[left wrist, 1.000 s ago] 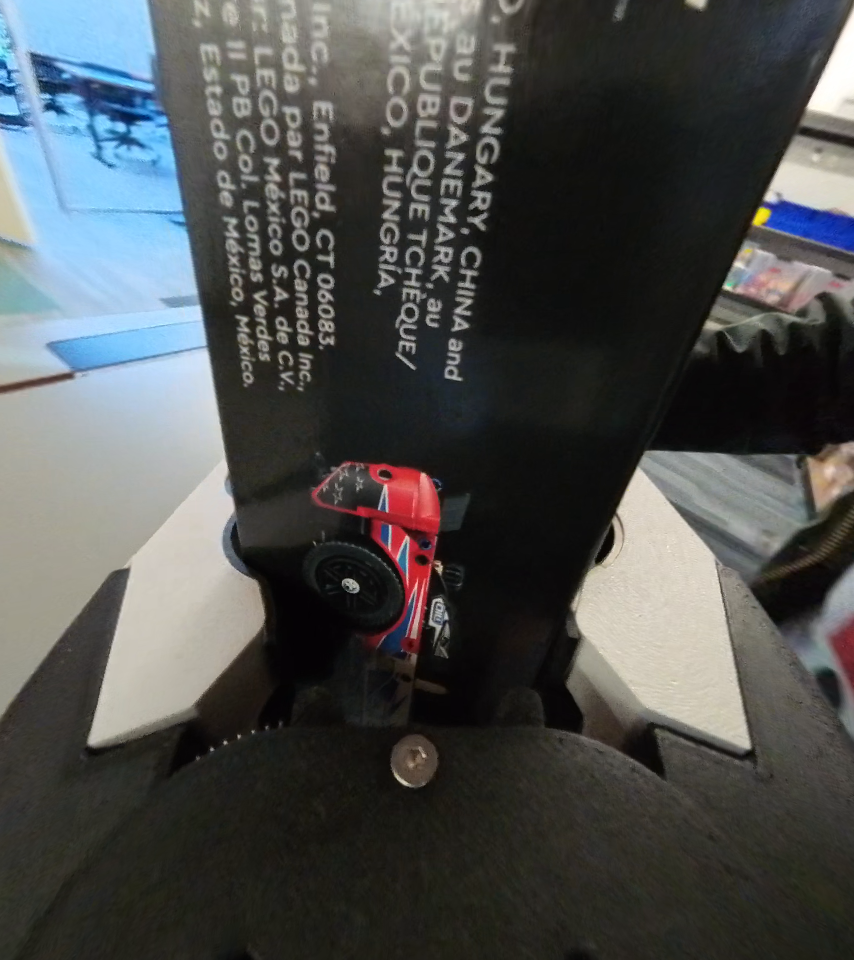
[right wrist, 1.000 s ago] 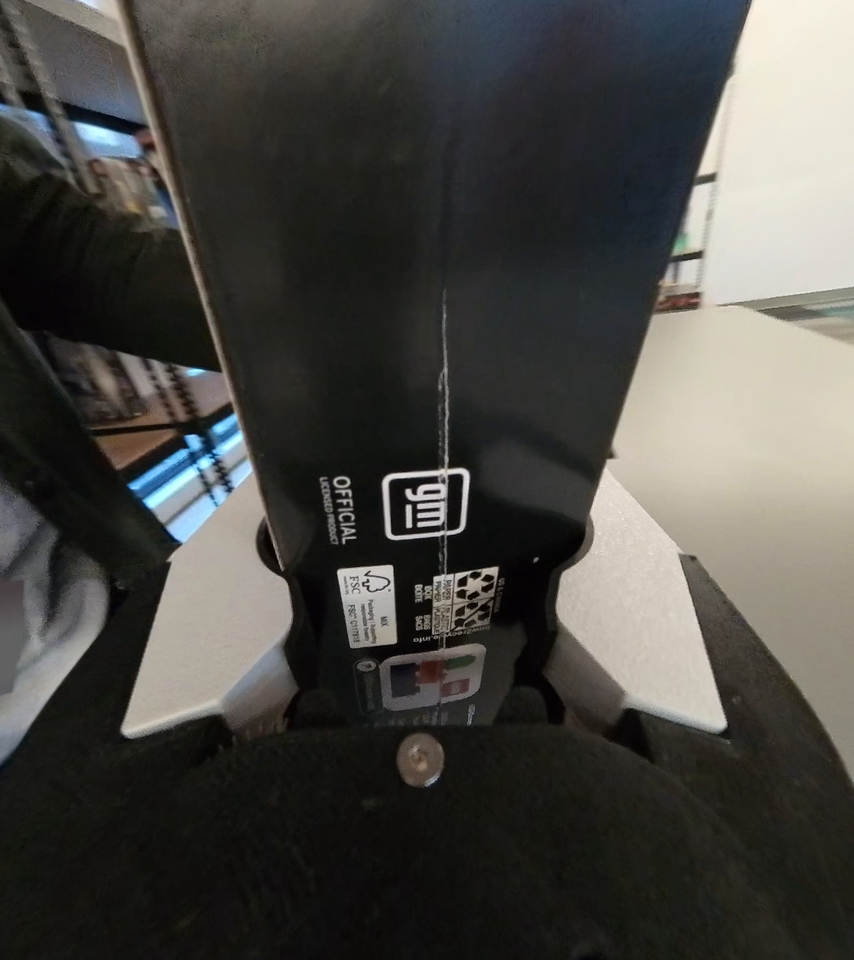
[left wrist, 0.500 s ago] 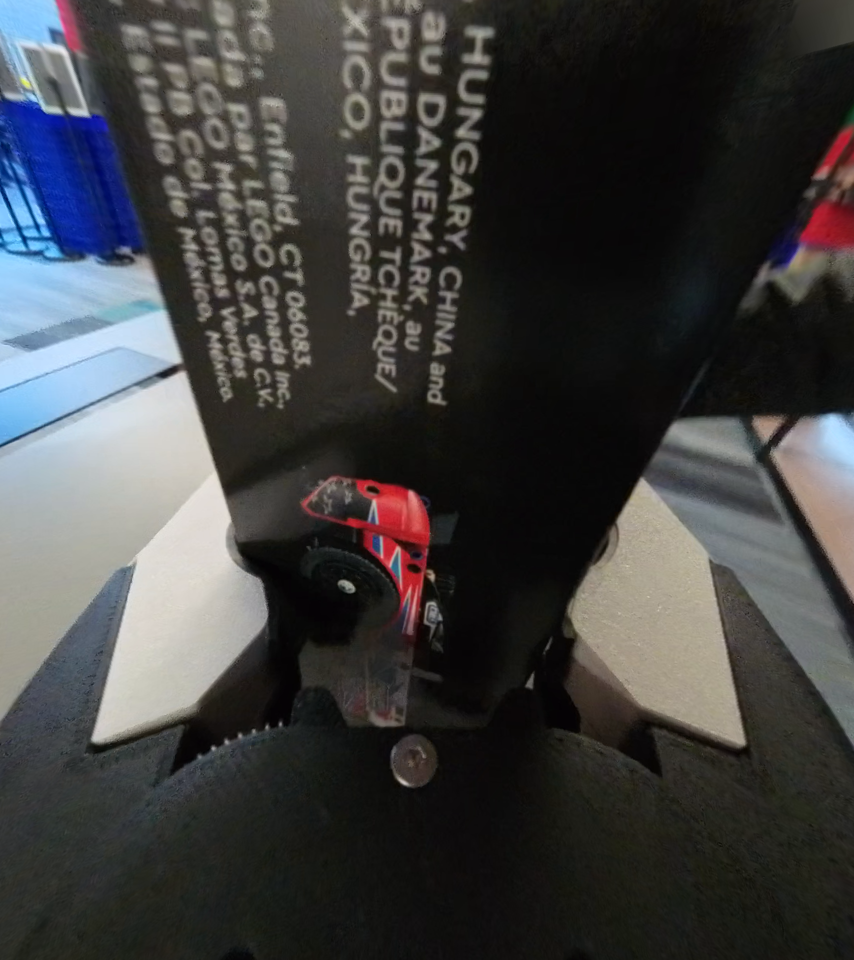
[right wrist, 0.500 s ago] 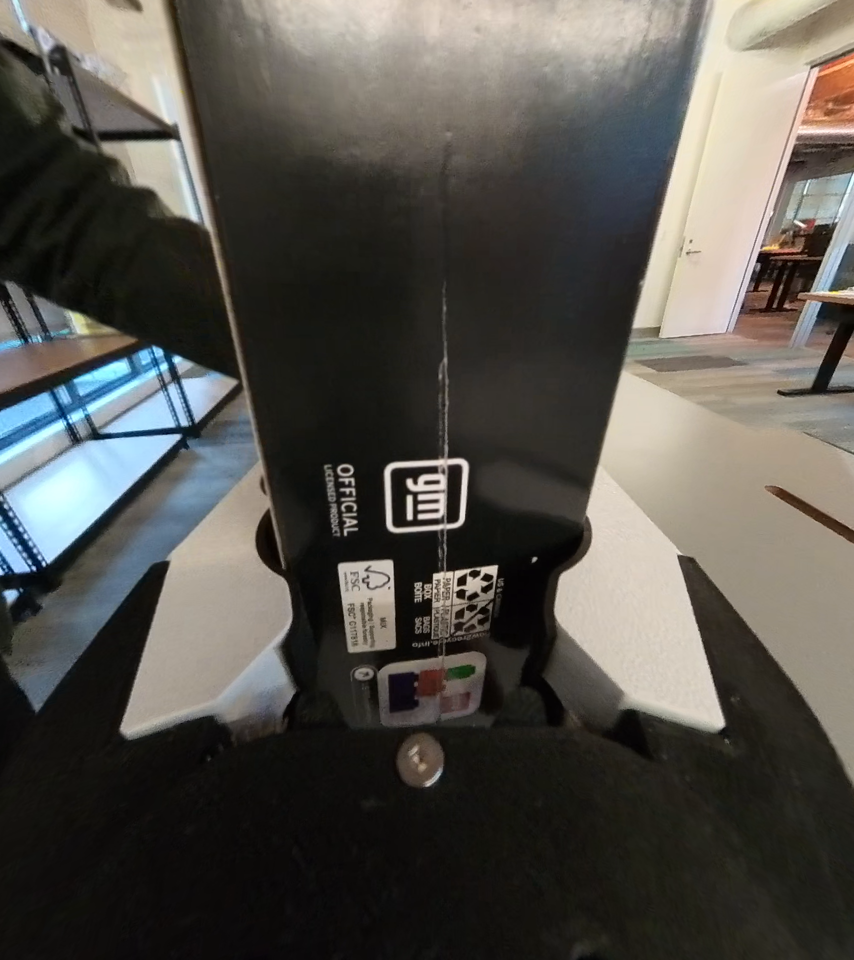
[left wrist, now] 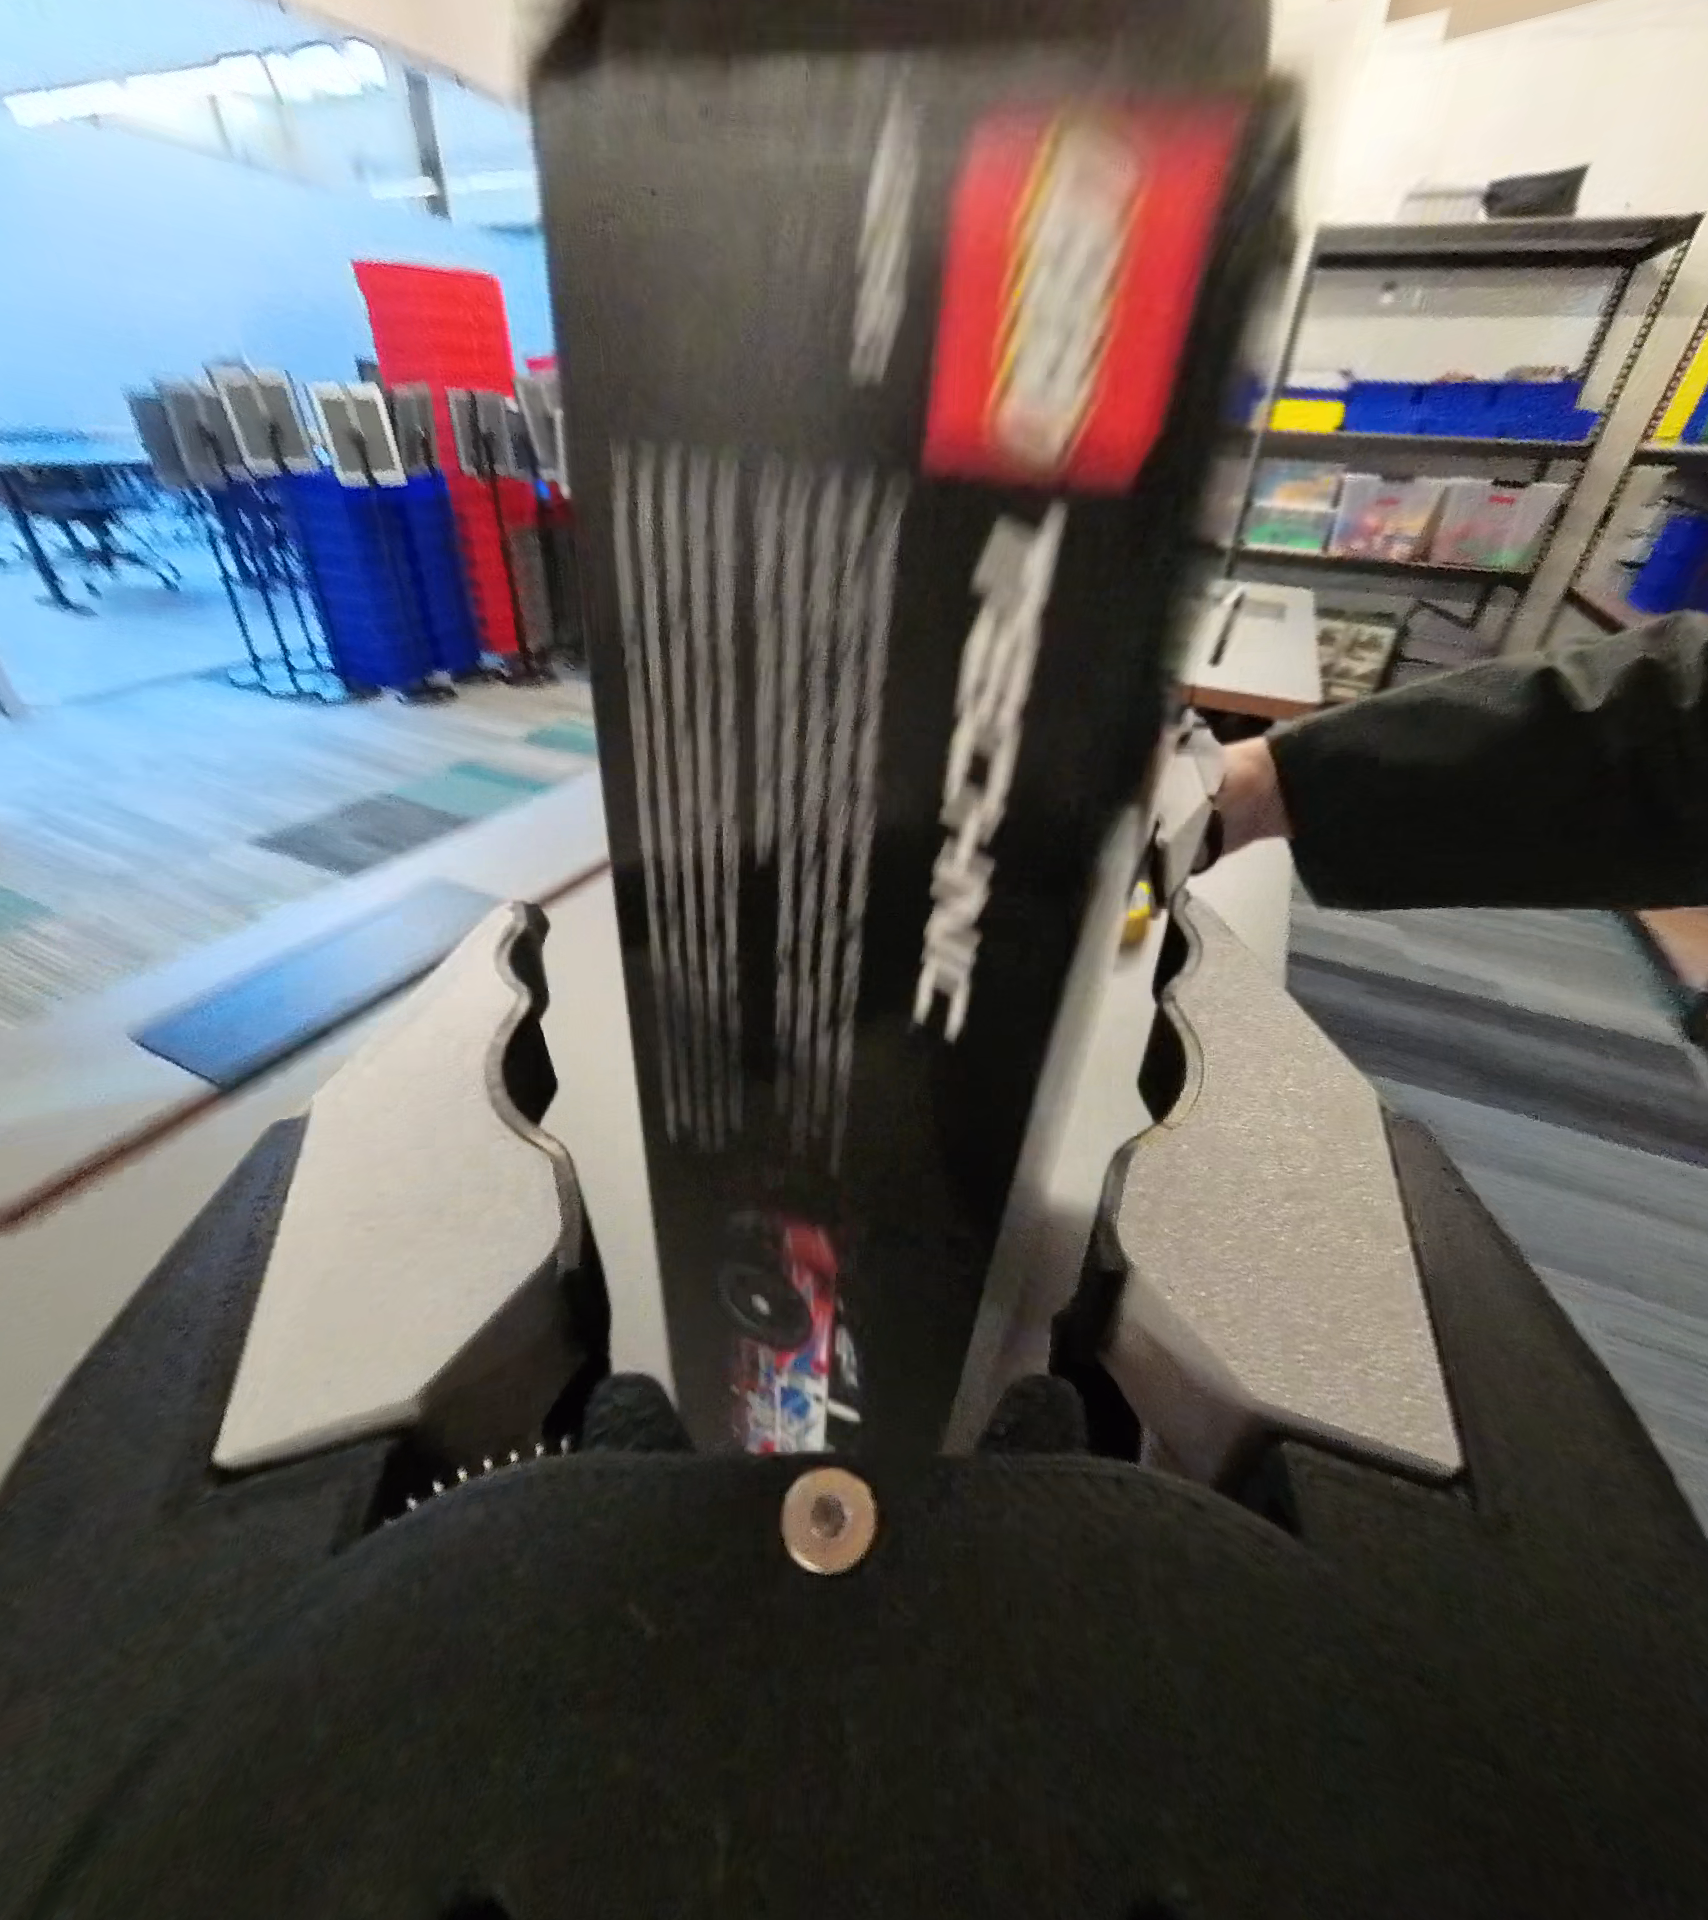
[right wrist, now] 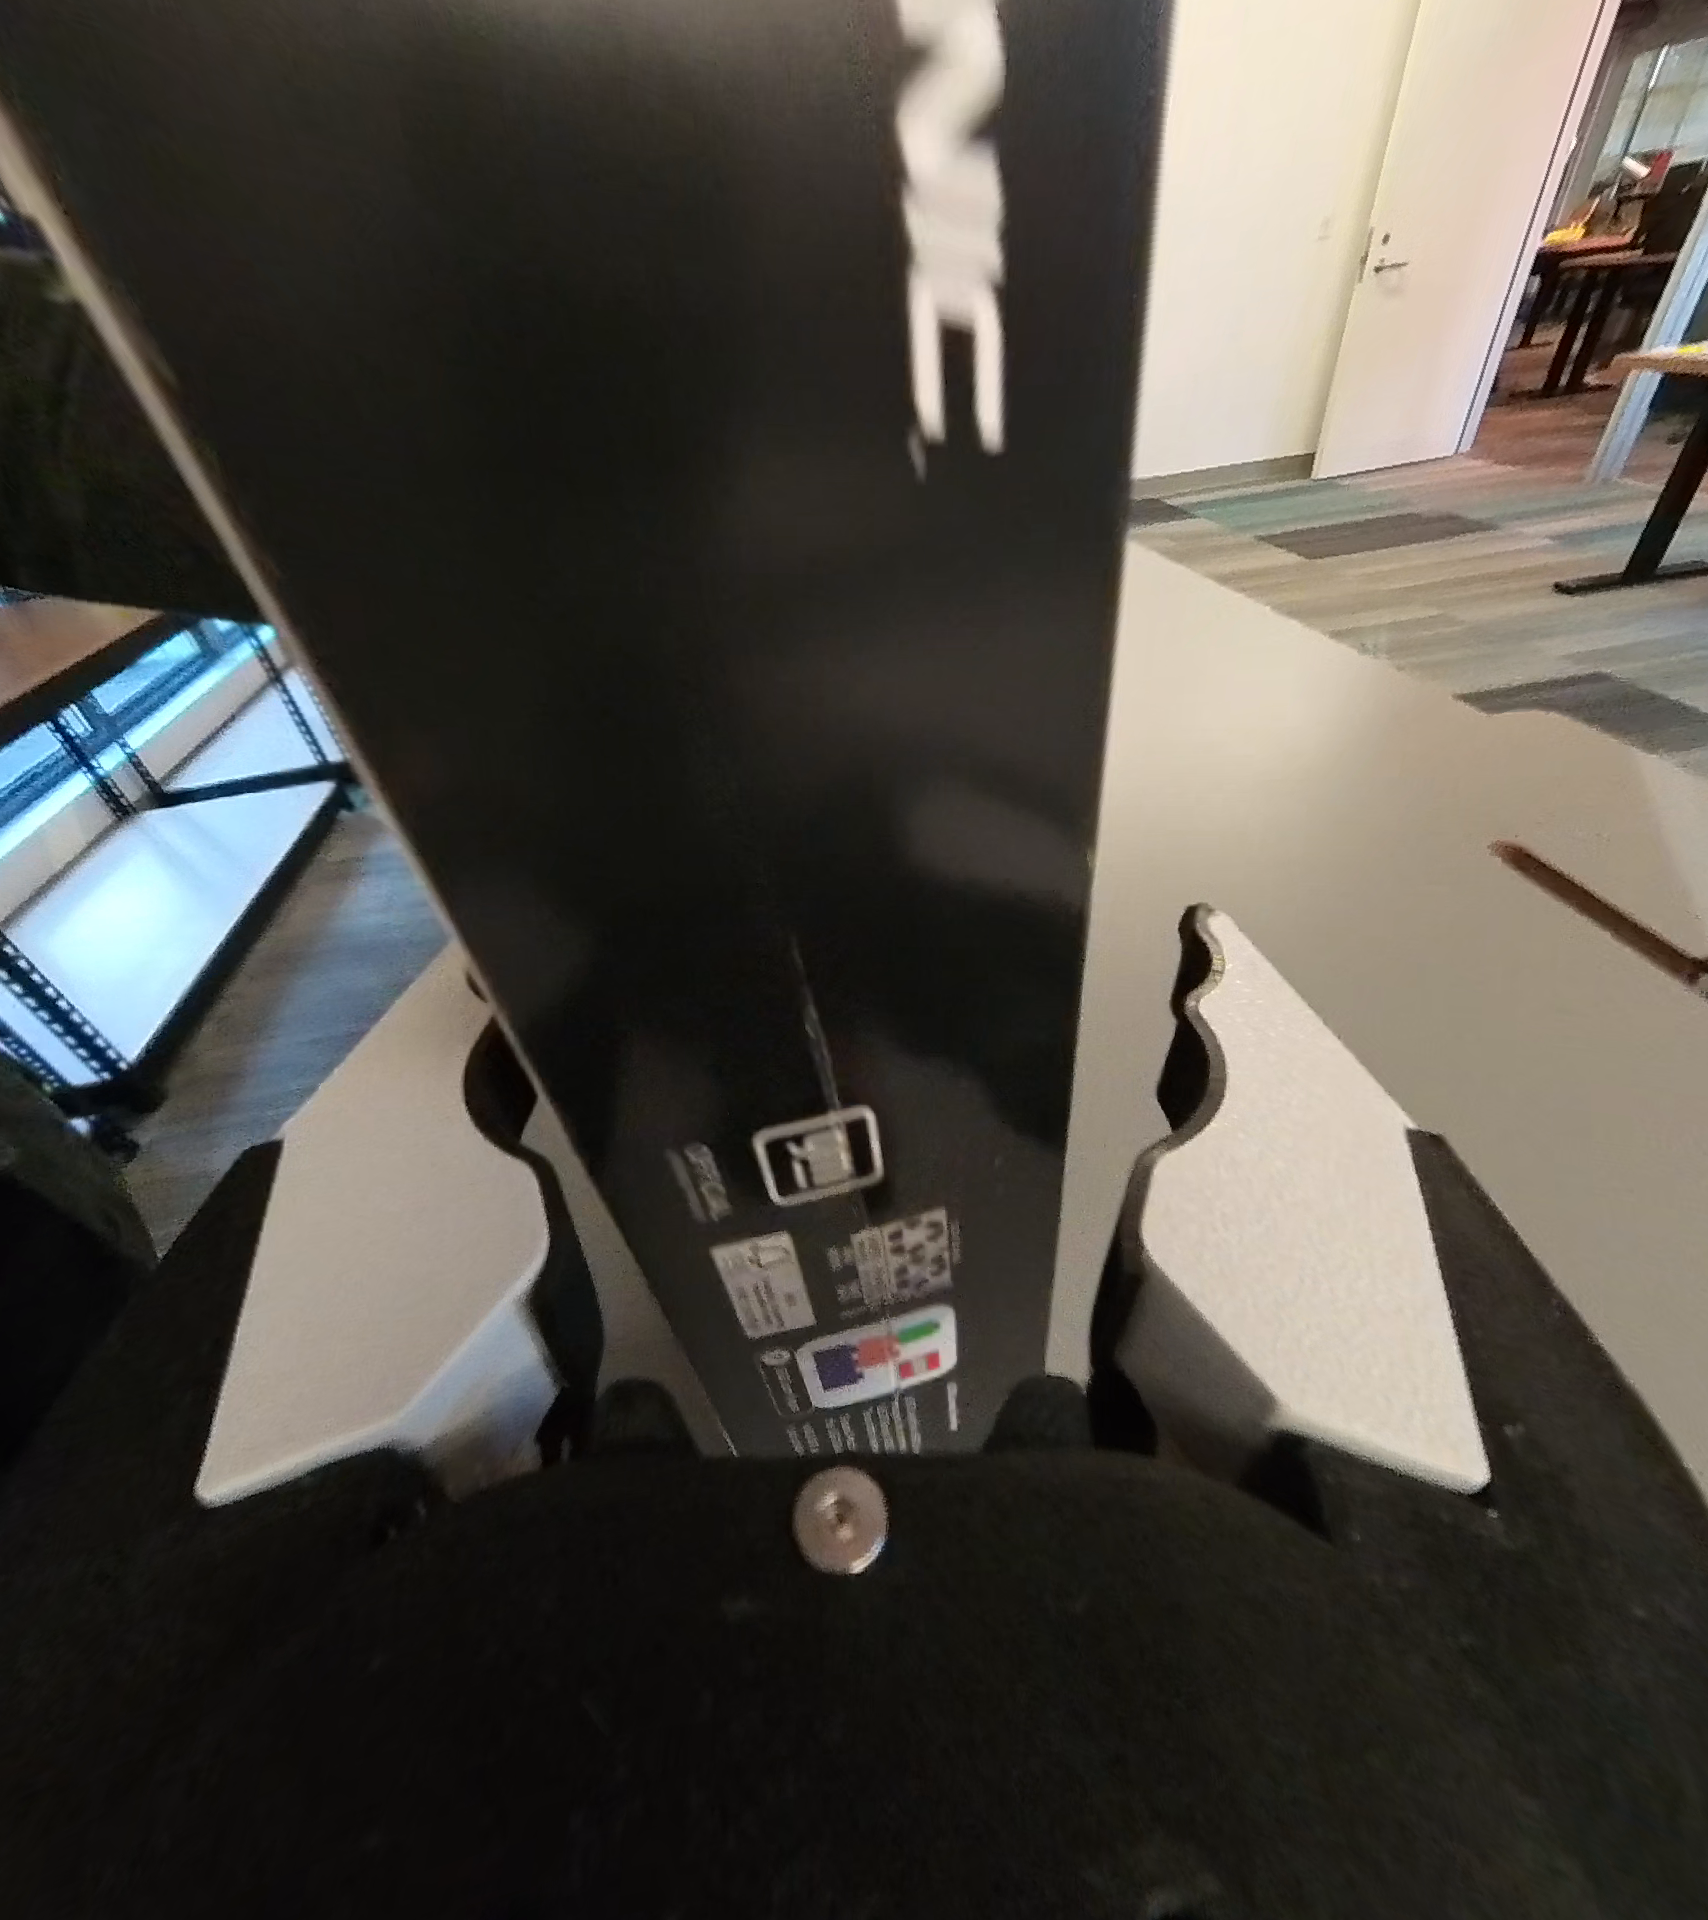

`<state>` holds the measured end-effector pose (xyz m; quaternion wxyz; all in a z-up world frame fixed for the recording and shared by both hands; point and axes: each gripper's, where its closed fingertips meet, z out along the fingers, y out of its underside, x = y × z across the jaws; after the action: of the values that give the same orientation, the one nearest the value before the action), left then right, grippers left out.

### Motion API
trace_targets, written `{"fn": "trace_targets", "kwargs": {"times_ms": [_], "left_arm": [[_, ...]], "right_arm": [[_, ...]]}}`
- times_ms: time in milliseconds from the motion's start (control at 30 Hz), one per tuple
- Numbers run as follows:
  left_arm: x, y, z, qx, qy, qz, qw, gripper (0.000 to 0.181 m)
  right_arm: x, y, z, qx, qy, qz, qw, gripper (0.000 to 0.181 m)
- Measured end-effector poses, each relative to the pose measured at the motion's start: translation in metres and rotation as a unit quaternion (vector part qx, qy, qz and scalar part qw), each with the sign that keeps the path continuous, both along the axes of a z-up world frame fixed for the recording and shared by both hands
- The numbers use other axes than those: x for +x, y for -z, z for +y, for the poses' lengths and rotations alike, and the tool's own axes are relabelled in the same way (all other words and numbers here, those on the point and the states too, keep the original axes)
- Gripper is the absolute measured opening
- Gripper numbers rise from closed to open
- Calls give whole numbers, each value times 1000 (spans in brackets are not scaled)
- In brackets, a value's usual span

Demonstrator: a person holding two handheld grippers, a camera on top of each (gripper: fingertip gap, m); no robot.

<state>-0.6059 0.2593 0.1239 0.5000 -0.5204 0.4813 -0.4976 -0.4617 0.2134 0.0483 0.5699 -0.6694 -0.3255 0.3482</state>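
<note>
1. A tall black cardboard box (left wrist: 829,727), with a red logo patch and blurred white print, stands upright between the spread grey fingers of the left gripper (left wrist: 845,997); gaps show on both sides.
2. The right gripper (right wrist: 829,1029) is likewise spread about the box (right wrist: 673,520); whether its left finger touches is unclear.
3. A dark-sleeved arm (left wrist: 1556,769) reaches in beyond the box.
4. The pale grey table (right wrist: 1349,810) lies open around it.

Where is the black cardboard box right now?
The black cardboard box stands between the open jaws of both grippers, filling the centre of each wrist view, above the grey table.
</note>
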Motion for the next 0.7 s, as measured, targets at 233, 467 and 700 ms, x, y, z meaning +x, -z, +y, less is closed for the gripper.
{"fn": "trace_targets", "kwargs": {"times_ms": [233, 467, 700], "left_arm": [[-16, -117, -6, 146, 0, 25, 989, 120], [1, -102, -24, 139, 138, 130, 972, 104], [12, -94, -11, 96, 151, 76, 981, 79]], "right_arm": [[-1, -39, -8, -16, 32, -22, 999, 115], [16, -132, -31, 94, 120, -107, 982, 114], [-7, -188, -28, 119, 140, -197, 963, 101]]}}
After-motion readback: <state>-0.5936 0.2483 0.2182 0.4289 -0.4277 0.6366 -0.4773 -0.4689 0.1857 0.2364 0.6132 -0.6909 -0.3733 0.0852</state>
